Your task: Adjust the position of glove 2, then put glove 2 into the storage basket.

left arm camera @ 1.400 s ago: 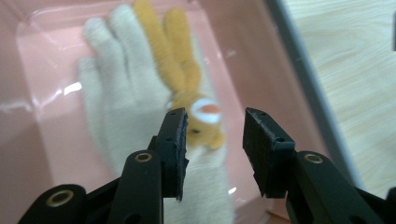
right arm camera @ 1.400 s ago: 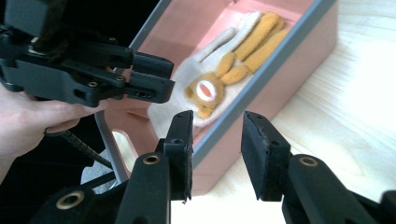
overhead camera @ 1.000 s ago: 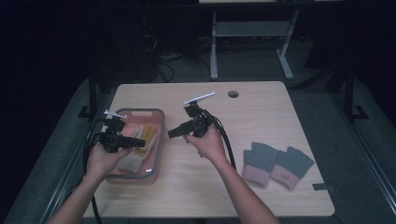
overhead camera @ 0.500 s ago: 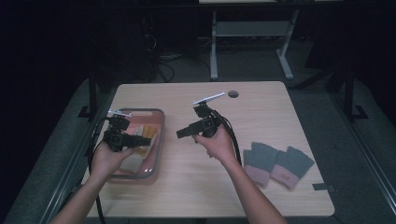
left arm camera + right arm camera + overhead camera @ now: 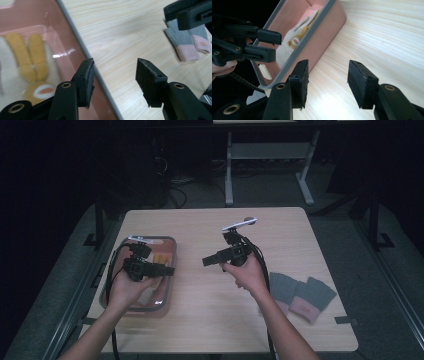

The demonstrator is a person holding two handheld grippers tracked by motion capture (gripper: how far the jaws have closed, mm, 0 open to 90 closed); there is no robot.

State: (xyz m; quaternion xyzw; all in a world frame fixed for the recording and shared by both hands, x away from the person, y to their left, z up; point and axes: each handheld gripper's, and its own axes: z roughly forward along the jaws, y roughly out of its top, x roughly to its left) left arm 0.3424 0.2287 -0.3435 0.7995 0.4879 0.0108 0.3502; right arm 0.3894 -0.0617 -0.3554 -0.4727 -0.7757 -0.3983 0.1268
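Observation:
A pink bin with a grey rim (image 5: 135,309) stands at the table's left and holds a yellow and white sock (image 5: 30,65). My left gripper (image 5: 171,270) hovers over the bin's right rim (image 5: 82,50), open; its jaws have just been opening with nothing between them. My right gripper (image 5: 205,261) hangs over the middle of the table, pointing left toward the bin (image 5: 322,27), open too, and its jaws have just been opening on empty air. Grey and pink socks (image 5: 300,295) lie at the right, behind the right hand.
A small dark round object (image 5: 248,219) sits near the table's far edge. Bare wood (image 5: 200,320) stretches between the bin and the socks. Dark floor and a white desk frame (image 5: 229,170) lie beyond the table.
Both grippers have shifted to the right, the right one farther from the bin. The jaws of each stand wider apart than before.

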